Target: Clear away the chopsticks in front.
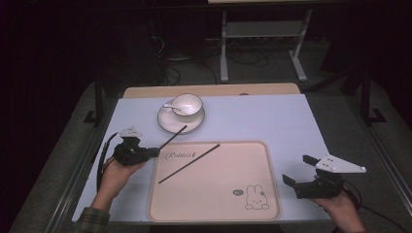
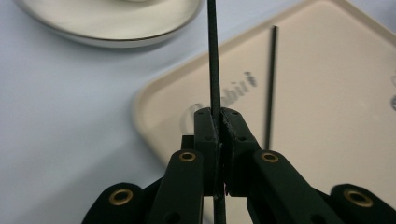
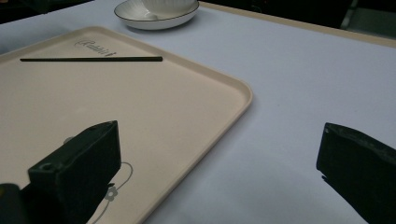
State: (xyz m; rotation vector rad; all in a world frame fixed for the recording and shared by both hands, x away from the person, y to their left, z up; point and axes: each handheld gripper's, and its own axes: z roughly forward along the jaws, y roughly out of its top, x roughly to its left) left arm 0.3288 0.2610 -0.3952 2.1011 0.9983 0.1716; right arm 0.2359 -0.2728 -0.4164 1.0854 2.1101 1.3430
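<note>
The left claw (image 1: 154, 152) is clamped on 1 chopstick (image 1: 174, 137), its jaws pressed together on the stick near one end; in the left gripper view the chopstick (image 2: 214, 70) runs straight out between the jaws. Held that way, the free length points toward the saucer (image 1: 167, 124), and its far tip lies over the saucer's near rim. The grip close to the end probably gives reach, so the stick can be swung over and laid down without the hand crossing the tray (image 1: 214, 204).

A 2nd chopstick (image 1: 189, 163) already lies diagonally on the tray, near the printed word at its upper left. The likely aim is to set the held one next to it as a pair.

The right claw (image 1: 299, 170) hovers wide open and empty, just off the tray's right edge, above the tabletop (image 1: 272, 116), seemingly kept clear of the work. A cup (image 1: 187, 104) with a spoon (image 1: 171, 107) sits on the saucer, beyond the tray.
</note>
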